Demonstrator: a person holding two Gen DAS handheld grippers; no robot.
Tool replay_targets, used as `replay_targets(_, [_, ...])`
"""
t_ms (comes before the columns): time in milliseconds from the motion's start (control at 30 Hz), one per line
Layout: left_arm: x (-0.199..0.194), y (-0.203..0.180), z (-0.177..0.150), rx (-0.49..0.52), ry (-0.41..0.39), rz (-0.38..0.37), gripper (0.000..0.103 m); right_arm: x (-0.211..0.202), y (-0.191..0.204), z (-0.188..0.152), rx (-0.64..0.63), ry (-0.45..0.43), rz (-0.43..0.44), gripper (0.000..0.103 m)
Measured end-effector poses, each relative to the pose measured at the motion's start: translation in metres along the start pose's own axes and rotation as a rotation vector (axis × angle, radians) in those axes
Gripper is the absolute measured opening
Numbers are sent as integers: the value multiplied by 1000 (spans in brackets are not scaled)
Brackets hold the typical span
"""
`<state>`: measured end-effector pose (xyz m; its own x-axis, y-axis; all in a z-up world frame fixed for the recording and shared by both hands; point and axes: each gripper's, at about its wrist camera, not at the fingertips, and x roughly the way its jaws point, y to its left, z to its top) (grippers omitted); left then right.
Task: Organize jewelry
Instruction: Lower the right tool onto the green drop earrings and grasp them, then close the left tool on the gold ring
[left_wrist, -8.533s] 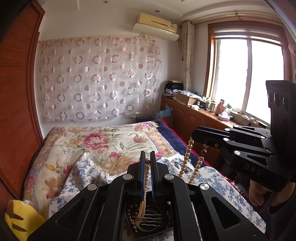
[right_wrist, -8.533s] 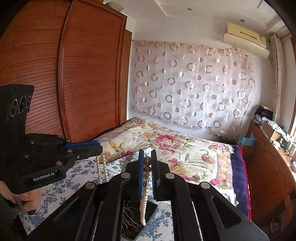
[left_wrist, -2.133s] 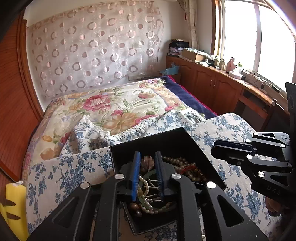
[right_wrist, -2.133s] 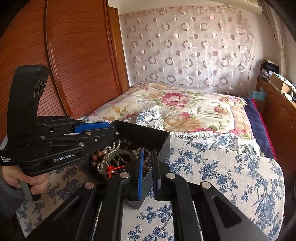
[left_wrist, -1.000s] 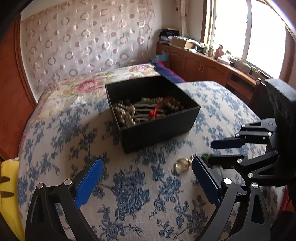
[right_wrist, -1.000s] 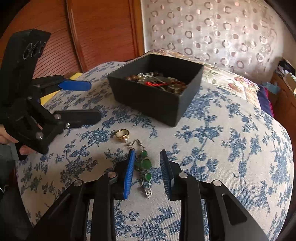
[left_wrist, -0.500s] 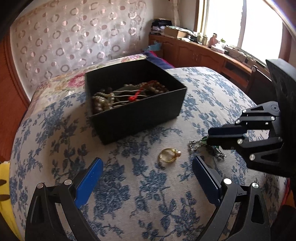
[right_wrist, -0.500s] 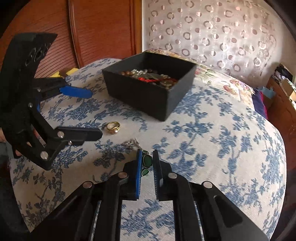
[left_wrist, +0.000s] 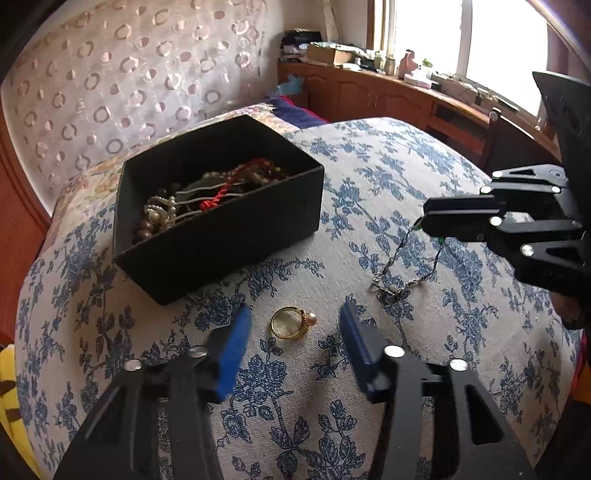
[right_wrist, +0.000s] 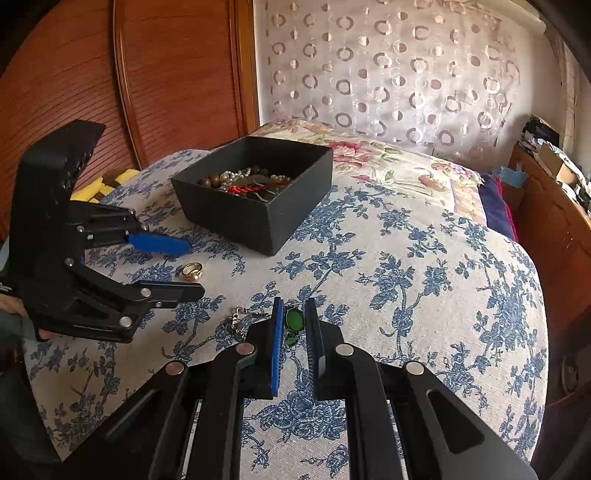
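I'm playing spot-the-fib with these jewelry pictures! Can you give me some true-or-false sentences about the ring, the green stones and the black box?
1. The gold ring lies on the flowered cloth. True.
2. The black box is empty. False: beads and pearls fill it.
3. The right gripper pinches the green-stone chain. True.
4. The left gripper squeezes the ring. False: its jaws have just been closing, but the ring sits untouched between them.
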<state>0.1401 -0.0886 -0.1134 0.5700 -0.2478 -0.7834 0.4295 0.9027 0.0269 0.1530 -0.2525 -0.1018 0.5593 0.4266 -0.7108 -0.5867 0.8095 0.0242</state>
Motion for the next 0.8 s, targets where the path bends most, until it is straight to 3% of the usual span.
replay_targets(167, [1, -2, 0, 3, -4, 8, 36, -1, 1, 0, -1, -5, 4, 13])
replay_targets(233, [0, -1, -1, -4, -6, 0, 25, -2, 3, 1, -4, -8, 7, 13])
replay_targets(500, [-9, 4, 2, -32, -33, 13, 24, -8, 7, 9, -17, -29, 4, 13])
replay_targets(800, [-34, 19, 24, -68, -125, 44, 24, -24, 14, 41, -55, -98, 2, 13])
